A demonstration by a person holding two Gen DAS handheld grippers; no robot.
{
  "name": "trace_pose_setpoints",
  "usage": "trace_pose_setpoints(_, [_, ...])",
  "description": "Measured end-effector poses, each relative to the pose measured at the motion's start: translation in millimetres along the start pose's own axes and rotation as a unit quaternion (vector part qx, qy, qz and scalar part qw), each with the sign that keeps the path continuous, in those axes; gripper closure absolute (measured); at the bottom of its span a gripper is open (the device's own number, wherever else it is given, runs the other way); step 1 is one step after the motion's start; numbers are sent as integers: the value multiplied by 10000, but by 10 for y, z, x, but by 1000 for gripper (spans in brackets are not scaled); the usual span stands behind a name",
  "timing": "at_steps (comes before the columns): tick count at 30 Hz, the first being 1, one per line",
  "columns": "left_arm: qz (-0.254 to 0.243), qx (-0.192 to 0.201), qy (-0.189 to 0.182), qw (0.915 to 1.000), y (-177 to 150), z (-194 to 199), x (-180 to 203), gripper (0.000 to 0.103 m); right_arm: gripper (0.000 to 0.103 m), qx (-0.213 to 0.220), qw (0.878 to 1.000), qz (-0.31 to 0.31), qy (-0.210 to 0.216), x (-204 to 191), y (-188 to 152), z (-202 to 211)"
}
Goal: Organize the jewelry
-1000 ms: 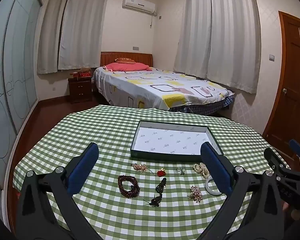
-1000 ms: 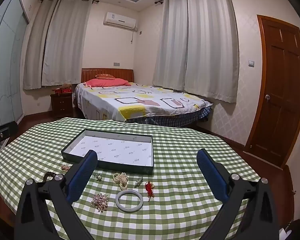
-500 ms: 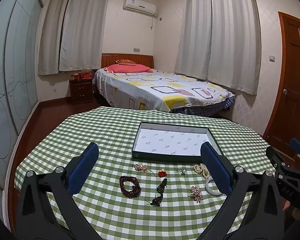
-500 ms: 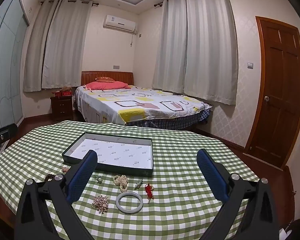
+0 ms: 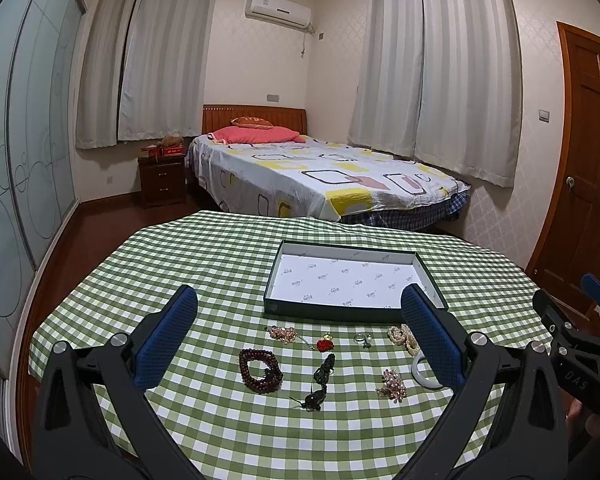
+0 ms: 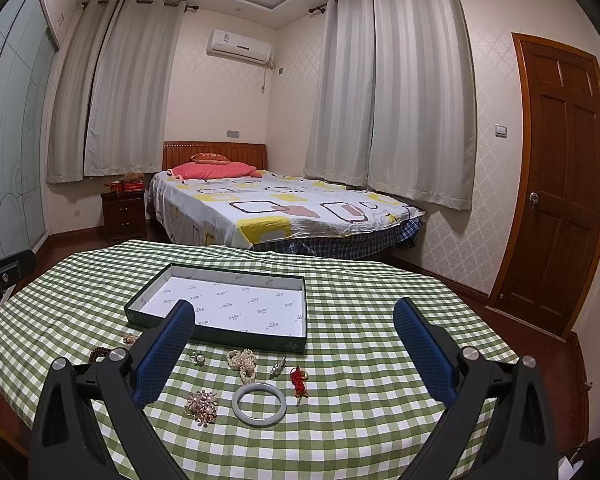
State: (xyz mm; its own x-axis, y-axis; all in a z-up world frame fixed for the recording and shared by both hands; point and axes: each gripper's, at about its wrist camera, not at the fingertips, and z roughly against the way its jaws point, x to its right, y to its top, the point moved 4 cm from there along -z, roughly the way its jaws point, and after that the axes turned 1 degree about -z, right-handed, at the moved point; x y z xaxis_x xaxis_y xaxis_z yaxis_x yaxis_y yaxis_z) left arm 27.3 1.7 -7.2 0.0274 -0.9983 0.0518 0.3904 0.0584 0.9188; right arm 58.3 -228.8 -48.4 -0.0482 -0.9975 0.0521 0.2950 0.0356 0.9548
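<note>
The jewelry lies loose on the checked cloth (image 5: 220, 264) in the lower middle of both views, just in front of the empty tray (image 5: 354, 312), nothing yet inside it. All of it looks light. The bangle (image 6: 259, 404) is rigid, smooth and likely slippery and breakable; it is best pinched across one side of its rim. The wooden beads (image 5: 260, 370) and pearls (image 6: 243, 363) are limp strands that will sag and swing, so a bunched part is the place to grip. The brooch (image 6: 202, 401) seems stiff but delicate, better taken by its edges. The ring (image 6: 197, 357) is small and may slip between the pads.

The left gripper (image 5: 300, 336) and right gripper (image 6: 294, 342) both hang above the table, spread wide and holding nothing.

The left view shows the wooden beads whole, plus a dark pendant (image 5: 324, 372) and a red charm (image 5: 325, 345); in the right view the beads are mostly hidden behind a finger. The right view shows the bangle whole, while the left view half hides it, and it alone shows a small clip (image 6: 277, 369).
</note>
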Motion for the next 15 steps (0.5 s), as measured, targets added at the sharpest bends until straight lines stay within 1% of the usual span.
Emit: trace_pose_setpoints(15, [-16, 6, 2, 10000, -36, -6, -1, 4, 6, 12, 10000, 3, -1, -1, -3, -4])
